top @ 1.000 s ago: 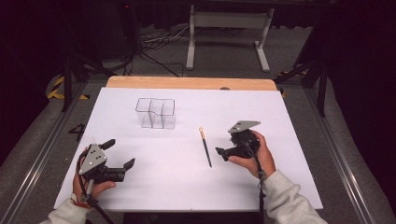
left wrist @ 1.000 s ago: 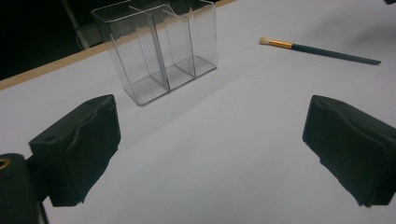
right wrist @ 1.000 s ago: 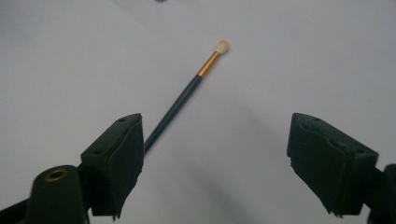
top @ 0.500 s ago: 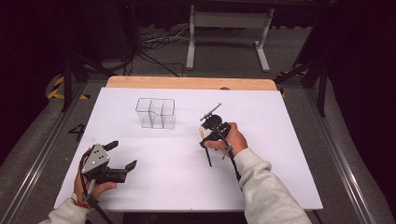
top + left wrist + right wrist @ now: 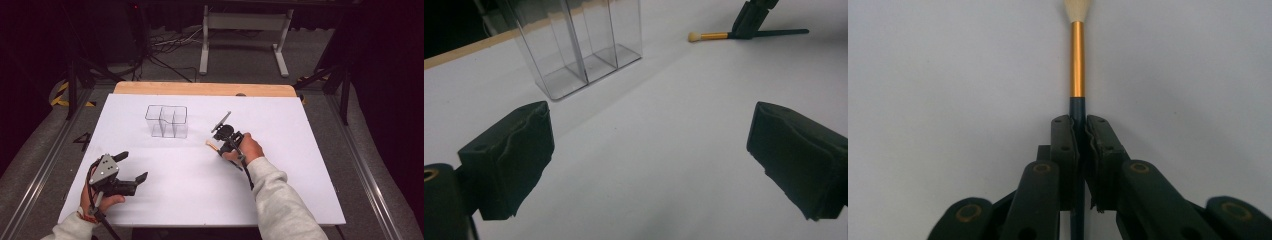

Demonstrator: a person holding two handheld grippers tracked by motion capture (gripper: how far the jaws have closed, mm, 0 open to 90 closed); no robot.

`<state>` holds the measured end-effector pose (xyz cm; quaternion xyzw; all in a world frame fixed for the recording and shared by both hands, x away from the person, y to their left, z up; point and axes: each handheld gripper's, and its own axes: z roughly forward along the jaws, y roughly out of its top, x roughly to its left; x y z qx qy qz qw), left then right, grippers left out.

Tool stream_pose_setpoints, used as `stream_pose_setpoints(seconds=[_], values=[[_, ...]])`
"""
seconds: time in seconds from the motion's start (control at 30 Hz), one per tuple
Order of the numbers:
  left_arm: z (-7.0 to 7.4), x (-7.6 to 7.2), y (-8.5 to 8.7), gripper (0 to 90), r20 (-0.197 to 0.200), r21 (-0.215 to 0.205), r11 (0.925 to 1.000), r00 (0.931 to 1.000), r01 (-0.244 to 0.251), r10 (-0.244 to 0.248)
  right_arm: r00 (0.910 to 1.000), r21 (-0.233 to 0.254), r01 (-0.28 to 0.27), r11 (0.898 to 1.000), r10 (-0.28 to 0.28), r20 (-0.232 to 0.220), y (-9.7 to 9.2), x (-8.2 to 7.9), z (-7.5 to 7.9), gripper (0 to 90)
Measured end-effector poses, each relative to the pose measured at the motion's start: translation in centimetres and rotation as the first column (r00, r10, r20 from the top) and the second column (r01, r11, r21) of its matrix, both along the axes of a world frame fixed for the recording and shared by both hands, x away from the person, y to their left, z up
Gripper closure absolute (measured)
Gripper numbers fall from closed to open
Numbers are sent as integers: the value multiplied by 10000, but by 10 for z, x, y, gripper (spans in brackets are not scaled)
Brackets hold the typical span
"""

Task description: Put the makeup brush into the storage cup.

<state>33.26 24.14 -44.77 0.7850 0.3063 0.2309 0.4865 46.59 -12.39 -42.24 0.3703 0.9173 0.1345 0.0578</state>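
While the left gripper (image 5: 131, 172) idles with jaws apart, the right gripper (image 5: 223, 145) pins the brush (image 5: 212, 145) on the table (image 5: 300, 150) right of the organizer (image 5: 167, 121). Left gripper view — brush (image 5: 711, 36) flat. Right gripper view — clamped on the dark handle below the ferrule; likely light, stiff, slim — may pivot.

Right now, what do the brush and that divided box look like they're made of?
The brush, clamped in the right gripper: pale soft tip, likely bristle or foam; shiny gold band that reads as metal; dark handle with a smooth finish, wood or plastic, unclear. The divided box: clear hard plastic, probably acrylic, since the table shows through its glossy walls and partitions.
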Motion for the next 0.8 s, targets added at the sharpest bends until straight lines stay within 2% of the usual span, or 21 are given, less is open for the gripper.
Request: stream_pose_setpoints(seconds=[0.13, 0.17, 0.2, 0.23, 0.33, 0.4, 0.43, 0.53, 0.6, 0.67, 0.73, 0.8], values=[[-1, 1, -1, 62, -82, -14, 10000, 10000, 36, -36, 9998, 780, 18, 9970, -35, 210, -11, -4, -2, 839], [-1, 1, -1, 64, -82, -14, 10000, 10000, 36, -36, 9998, 780, 18, 9970, -35, 210, -11, -4, -2, 839], [-1, 1, 0, 66, -88, -28, 10000, 10000, 14, -15, 9986, 1267, 27, 9919, -93, 517, -18, -8, -2, 839], [-1, 2, 0, 66, -114, -50, 10000, 9999, 0, -1, 9986, 1267, 27, 9919, -93, 517, -18, -8, -2, 839], [-2, 2, -1, 68, -194, -72, 10000, 9998, 38, -40, 9954, 2074, -9, 9783, -190, 942, -26, -16, 3, 839], [-1, 2, -2, 68, -200, -50, 10000, 9998, 69, -70, 9900, 2742, -153, 9616, -239, 1391, -31, -23, 9, 839], [-1, 2, -2, 68, -223, -59, 9999, 9997, 89, -91, 9900, 2742, -153, 9616, -239, 1391, -31, -23, 9, 839], [-1, 2, -2, 70, -260, -133, 9998, 9996, 124, -128, 9788, 3288, -433, 9434, -259, 2031, -37, -31, 17, 839], [-1, 2, -2, 71, -290, -174, 9998, 9995, 131, -136, 9714, 3671, -584, 9284, -319, 2353, -40, -37, 22, 839], [-1, 2, -3, 75, -290, -181, 9997, 9994, 189, -195, 9636, 4135, -845, 9066, -313, 2654, -44, -43, 25, 839], [-1, 2, -3, 77, -299, -226, 9996, 9994, 187, -194, 9577, 4402, -885, 8935, -452, 2842, -48, -47, 26, 839], [-1, 3, -3, 78, -329, -250, 9995, 9992, 196, -204, 9477, 4706, -1114, 8753, -490, 3154, -51, -52, 27, 839]])
